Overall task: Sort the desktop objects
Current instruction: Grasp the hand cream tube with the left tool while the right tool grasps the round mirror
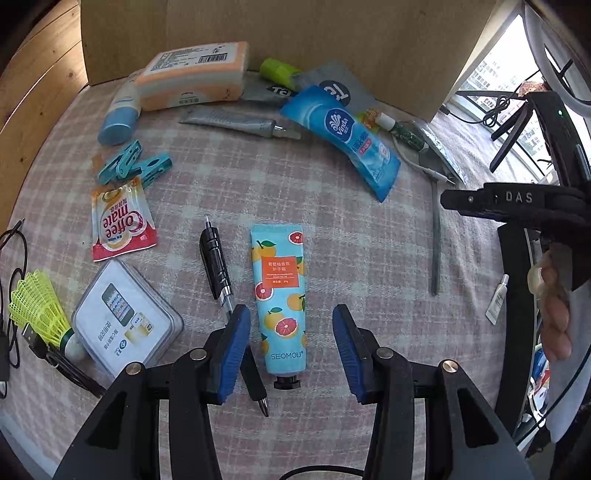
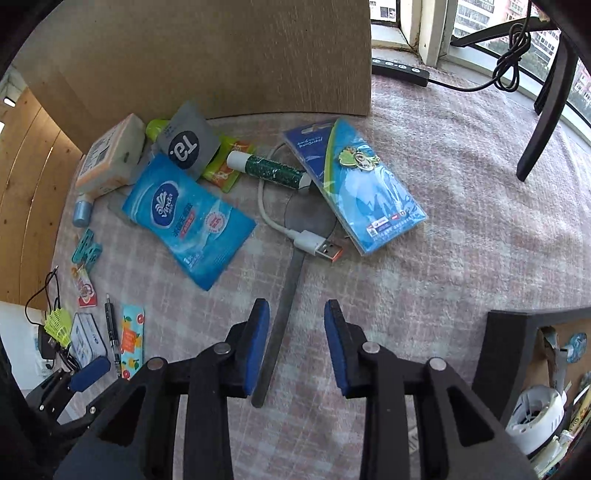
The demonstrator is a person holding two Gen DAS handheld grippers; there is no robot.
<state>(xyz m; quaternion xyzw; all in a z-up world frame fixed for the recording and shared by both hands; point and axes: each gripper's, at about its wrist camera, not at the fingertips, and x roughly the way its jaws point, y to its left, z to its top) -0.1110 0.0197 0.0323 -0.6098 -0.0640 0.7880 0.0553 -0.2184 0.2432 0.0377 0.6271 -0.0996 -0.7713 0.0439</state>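
My left gripper (image 1: 291,350) is open just above the lower end of a fruit-print hand cream tube (image 1: 280,295), which lies between its blue pads. A black pen (image 1: 221,273) lies just left of the tube, partly under the left finger. My right gripper (image 2: 295,343) is open and empty above a grey flat strip (image 2: 284,317) on the checked cloth. A blue Vinda tissue pack (image 2: 188,218), a white USB cable (image 2: 314,247) and a blue carded pin (image 2: 362,184) lie beyond it. The right gripper also shows in the left wrist view (image 1: 480,201).
A cardboard box (image 1: 258,33) stands at the back. Around the cloth lie a Coffee mate sachet (image 1: 118,221), teal clips (image 1: 133,166), a yellow shuttlecock (image 1: 40,310), a plastic case (image 1: 125,321), a grey tube (image 1: 236,122) and a tissue brick (image 1: 192,74). A dark bin (image 2: 535,354) stands right.
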